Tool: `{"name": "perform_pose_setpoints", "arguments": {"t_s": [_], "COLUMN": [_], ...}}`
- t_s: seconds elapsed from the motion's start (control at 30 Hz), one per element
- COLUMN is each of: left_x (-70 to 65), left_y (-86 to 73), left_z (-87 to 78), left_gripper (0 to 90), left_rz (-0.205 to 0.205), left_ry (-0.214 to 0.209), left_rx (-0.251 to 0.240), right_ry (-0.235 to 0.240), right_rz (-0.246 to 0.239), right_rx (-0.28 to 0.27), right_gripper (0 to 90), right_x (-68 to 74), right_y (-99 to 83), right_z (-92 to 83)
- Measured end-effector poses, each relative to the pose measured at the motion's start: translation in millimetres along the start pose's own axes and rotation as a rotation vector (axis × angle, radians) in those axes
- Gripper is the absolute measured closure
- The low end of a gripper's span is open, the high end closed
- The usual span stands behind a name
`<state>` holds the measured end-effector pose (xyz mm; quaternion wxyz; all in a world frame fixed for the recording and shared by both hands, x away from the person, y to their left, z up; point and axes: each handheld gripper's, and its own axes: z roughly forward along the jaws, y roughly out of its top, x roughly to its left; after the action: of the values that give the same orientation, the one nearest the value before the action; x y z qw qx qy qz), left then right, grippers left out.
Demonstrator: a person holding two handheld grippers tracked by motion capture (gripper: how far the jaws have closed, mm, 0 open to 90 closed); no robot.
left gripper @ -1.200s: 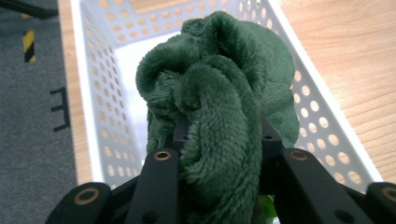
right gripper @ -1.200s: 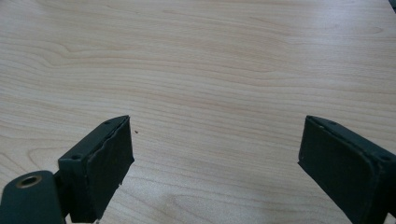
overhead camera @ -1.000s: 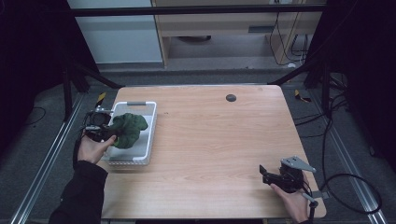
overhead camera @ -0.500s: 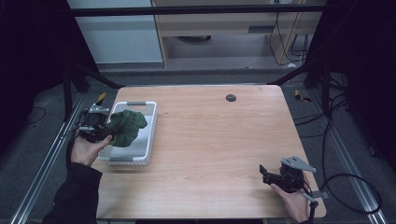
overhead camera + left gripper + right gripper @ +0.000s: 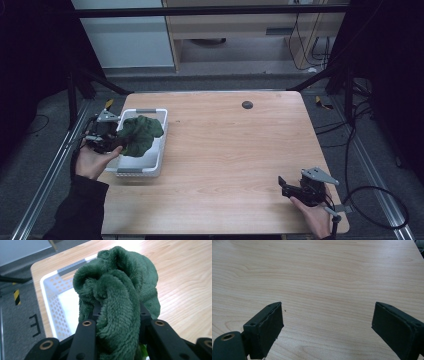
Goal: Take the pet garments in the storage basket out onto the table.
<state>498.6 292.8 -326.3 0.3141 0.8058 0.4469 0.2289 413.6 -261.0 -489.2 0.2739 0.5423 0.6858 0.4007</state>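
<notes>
**Green cloth held over the white basket at the bench's left edge**

The left gripper (image 5: 107,141), held in the person's left hand (image 5: 92,161), was closed on a bunched dark green fleece cloth (image 5: 138,135). In the left gripper view the two black jaws pressed into the cloth (image 5: 117,305) from either side, with plush folds bulging up and forward past the tips. The cloth hung over the white perforated plastic basket (image 5: 157,159), which sat by the left edge of the light wooden bench (image 5: 235,160), nearer the far corner than the near one. Whether the cloth touched the basket floor could not be told. The basket's pierced wall and pale floor (image 5: 56,305) lay behind and below the bundle.

The right gripper (image 5: 284,186) rested low near the bench's near right corner, held in the person's right hand (image 5: 312,217), its grey three-cornered plate on top. In the right gripper view its jaws stood wide apart with nothing between them, bare wood grain (image 5: 324,277) stretching ahead.

A small dark round disc (image 5: 247,104) lay on the bench near the far edge, well apart from both grippers.
</notes>
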Motion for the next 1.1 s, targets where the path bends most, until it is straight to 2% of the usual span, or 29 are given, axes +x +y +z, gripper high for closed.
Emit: {"name": "perform_pose_setpoints", "arguments": {"t_s": [0.03,0.17,0.43,0.77,0.83,1.1], "left_x": [-5.9,-14.9,-41.1,-62.1,-69.7,-84.3], "left_y": [2.9,7.4,20.0,29.3,32.5,40.1], "left_z": [-1.3,-1.8,-2.3,9.0,13.1,17.2], "left_gripper": [69.0,69.1,69.1,69.0,69.1,69.0], "left_rz": [0.018,0.043,0.127,0.160,0.179,0.227], "left_ry": [-0.015,-0.033,-0.081,-0.120,-0.135,-0.167], "left_rx": [-0.007,-0.016,-0.029,-0.024,-0.024,-0.029], "right_ry": [0.000,-0.003,-0.004,-0.001,-0.004,0.000], "right_rz": [0.001,-0.006,-0.008,-0.005,-0.015,-0.008], "right_rx": [0.000,-0.004,-0.006,-0.004,-0.010,-0.011], "right_gripper": [10.0,10.0,10.0,10.1,10.1,10.1], "right_x": [0.0,-0.3,-0.9,-1.3,-1.5,-0.8], "right_y": [0.0,0.0,-0.1,0.3,0.2,1.2], "right_z": [0.1,0.1,0.2,0.4,0.0,-0.9]}}
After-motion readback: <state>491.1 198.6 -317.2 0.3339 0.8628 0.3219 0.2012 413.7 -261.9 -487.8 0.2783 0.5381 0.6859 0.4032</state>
